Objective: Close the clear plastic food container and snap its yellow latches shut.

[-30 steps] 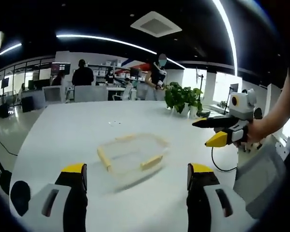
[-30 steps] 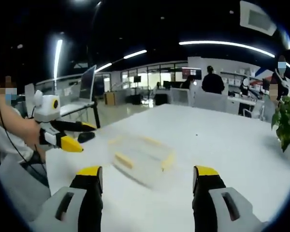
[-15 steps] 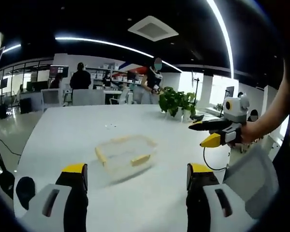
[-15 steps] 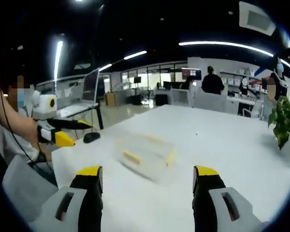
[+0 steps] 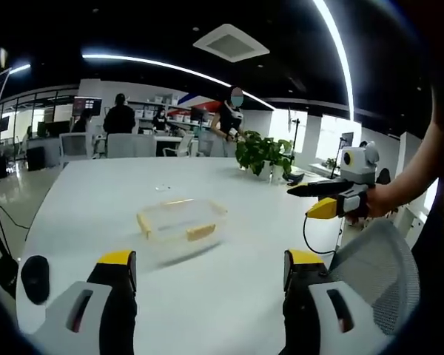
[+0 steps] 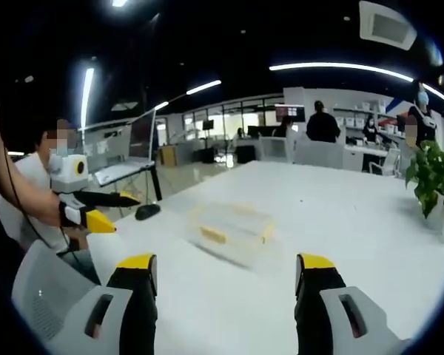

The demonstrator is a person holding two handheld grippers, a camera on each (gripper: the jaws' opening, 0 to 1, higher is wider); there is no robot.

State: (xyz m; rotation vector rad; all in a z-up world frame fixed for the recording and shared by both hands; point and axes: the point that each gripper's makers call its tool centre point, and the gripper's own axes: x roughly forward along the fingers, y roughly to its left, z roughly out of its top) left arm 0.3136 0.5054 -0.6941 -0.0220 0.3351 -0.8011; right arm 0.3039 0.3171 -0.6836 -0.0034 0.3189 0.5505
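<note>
In the left gripper view we find the left gripper (image 5: 200,270) with its 2 yellow-tipped jaws spread wide and holding nothing, raised above the white table (image 5: 81,192). The clear plastic food container (image 5: 180,220) sits on that table ahead of the jaws, well apart from them, lid in place as far as we can tell, with yellow latches (image 5: 200,231) visible along its sides; whether any latch is snapped down we cannot tell at this range. The right gripper (image 5: 320,200) enters from the right, held in a hand (image 5: 381,200), its jaws parted and empty, also well clear of the container. A potted plant (image 5: 263,153) stands farther back on the table, and a grey mesh chair (image 5: 374,270) is at the near edge. In the right gripper view the right gripper (image 6: 226,277) shows its 2 jaws spread, empty, with the container (image 6: 233,228) ahead on the table (image 6: 355,214); the left gripper (image 6: 96,211) comes in from the left, jaws apart. We judge the closing not yet begun. Risks from here: the light container may skid on the smooth table if 1 latch is pressed without the other gripper bracing it, and a lid seated askew would stop the latches catching.
</note>
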